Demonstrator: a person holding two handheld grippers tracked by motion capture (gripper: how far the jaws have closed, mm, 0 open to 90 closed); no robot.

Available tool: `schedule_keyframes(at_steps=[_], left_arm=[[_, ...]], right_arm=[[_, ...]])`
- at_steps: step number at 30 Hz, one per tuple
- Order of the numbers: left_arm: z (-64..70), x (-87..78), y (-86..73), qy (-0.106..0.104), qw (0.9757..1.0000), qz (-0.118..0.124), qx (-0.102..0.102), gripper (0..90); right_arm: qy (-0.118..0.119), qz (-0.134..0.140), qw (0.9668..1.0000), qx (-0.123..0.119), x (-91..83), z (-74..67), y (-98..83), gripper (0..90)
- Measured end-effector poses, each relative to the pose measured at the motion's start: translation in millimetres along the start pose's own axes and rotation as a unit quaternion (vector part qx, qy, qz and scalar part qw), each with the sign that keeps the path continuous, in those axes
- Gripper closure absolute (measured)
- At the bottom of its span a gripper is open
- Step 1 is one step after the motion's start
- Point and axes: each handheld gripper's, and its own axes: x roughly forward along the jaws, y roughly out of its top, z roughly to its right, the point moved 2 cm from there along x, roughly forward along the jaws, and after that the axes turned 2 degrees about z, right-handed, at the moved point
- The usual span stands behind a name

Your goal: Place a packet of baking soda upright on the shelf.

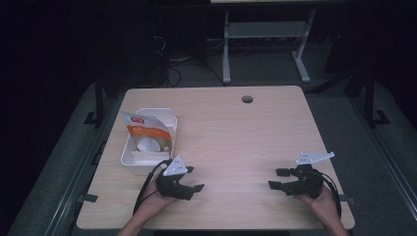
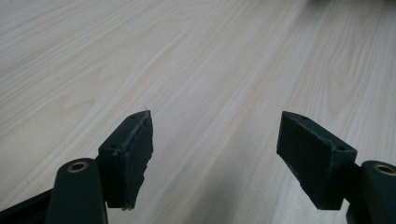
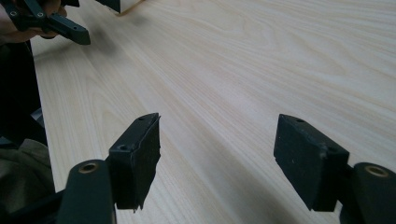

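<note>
Your left hand-held black two-jaw gripper [image 1: 189, 179] sits just beside the white rectangular plastic bin [image 1: 132, 156] holding the orange-and-white foil pouch [image 1: 147, 132], jaws wide apart over bare light wooden table [image 2: 196, 70] — and your right black gripper [image 1: 278, 179], well apart near the opposite edge, is equally spread and empty. You look to be at the very start, nothing grasped yet; next, swing the left jaws round toward the pouch's upper edge and close on it
</note>
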Motion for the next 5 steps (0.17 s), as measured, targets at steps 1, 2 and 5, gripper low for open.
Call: schedule_keyframes(at_steps=[1,2,5], left_arm=[[0.1,0.0,-0.3,0.000,1.0000,0.000,0.001,26.7],[0.1,0.0,-0.4,0.000,1.0000,0.000,0.001,26.7],[-0.2,0.4,-0.4,-0.001,1.0000,0.000,0.000,26.7]], right_arm=[[-0.001,-0.002,1.0000,-0.002,1.1,-0.9,-0.2,30.8],[-0.003,-0.005,1.0000,-0.004,2.4,-1.9,0.0,30.8],[-0.008,-0.010,0.9998,-0.015,5.1,-4.3,1.2,30.7]])
